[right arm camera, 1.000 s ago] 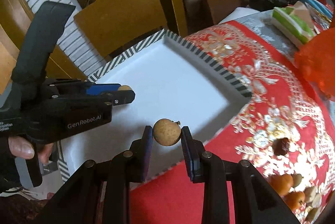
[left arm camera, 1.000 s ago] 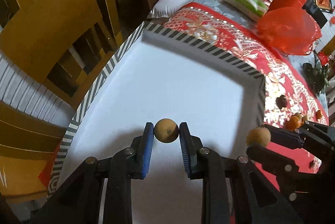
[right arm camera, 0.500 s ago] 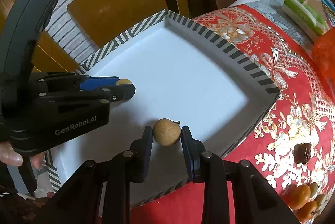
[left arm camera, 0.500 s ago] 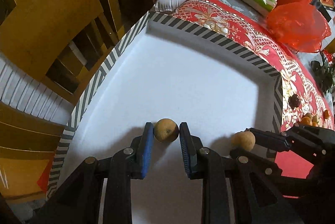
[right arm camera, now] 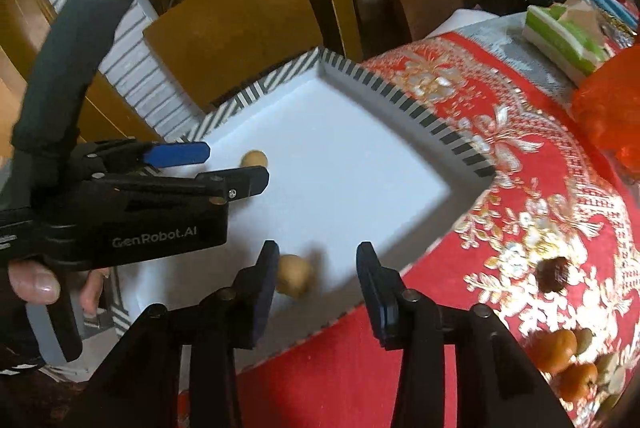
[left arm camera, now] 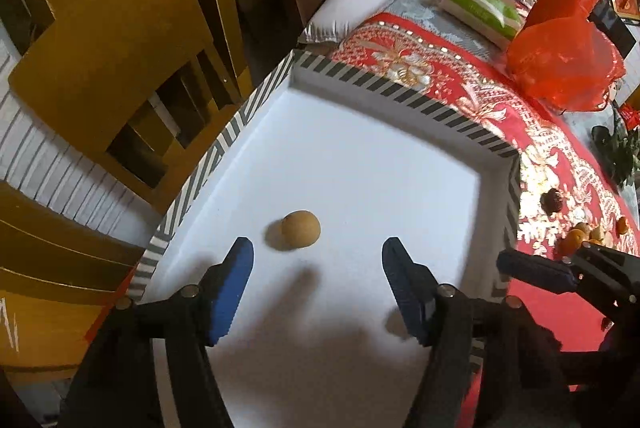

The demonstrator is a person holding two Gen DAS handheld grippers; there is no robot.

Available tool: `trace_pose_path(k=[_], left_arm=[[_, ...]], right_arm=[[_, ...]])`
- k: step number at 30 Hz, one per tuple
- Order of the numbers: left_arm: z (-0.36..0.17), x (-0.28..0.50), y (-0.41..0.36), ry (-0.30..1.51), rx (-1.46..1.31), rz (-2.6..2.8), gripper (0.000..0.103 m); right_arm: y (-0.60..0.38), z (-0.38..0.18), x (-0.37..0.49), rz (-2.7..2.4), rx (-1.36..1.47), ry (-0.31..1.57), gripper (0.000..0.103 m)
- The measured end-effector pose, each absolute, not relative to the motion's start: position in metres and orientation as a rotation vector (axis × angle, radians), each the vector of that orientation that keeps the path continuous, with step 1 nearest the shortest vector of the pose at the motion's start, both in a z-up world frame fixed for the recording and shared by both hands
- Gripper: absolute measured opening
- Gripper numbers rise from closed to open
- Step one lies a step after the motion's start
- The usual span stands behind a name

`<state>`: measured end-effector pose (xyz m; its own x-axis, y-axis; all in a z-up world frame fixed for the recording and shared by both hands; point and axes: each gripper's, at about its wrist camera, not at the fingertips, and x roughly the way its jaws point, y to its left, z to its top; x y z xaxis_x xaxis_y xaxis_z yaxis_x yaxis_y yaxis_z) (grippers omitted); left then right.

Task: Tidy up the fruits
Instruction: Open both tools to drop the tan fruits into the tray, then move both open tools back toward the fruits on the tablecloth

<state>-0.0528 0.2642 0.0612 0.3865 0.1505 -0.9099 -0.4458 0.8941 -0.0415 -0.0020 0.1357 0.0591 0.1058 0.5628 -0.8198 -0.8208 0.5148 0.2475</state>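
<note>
On the white floor of the striped-rim tray (left arm camera: 404,90) sits a small tan fruit (left arm camera: 300,235), free of the left gripper (left arm camera: 316,264), whose blue pads have just been spreading and now stand wide with nothing between them; the fruit lies just ahead of the left pad, untouched. That gripper tilts steeply down over the tray, a hand (right arm camera: 34,280) wrapped round its black handle at the left of the right wrist view. And over at the near edge, a second tan fruit (right arm camera: 294,274) rests on the tray right beside the left pad of the right gripper (right arm camera: 316,264), whose jaws have also just been parting and grip nothing. Beyond the tray, on the red patterned cloth (right arm camera: 520,188), waits a cluster of small oranges (right arm camera: 560,360).
</note>
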Motion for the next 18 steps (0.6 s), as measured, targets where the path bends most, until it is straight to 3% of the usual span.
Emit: trace_pose_path(k=[9,18], left_arm=[[0.092,-0.057,0.217,1.057,-0.269,0.345,0.077],[0.100,-0.044,0.151,1.058,-0.228,0.250,0.077]], right_arm=[[0.083,0.081,-0.010,0.978,-0.235,0.999,0.057],[0.012,0.087,-0.006,0.875,-0.179,1.010,0.061]])
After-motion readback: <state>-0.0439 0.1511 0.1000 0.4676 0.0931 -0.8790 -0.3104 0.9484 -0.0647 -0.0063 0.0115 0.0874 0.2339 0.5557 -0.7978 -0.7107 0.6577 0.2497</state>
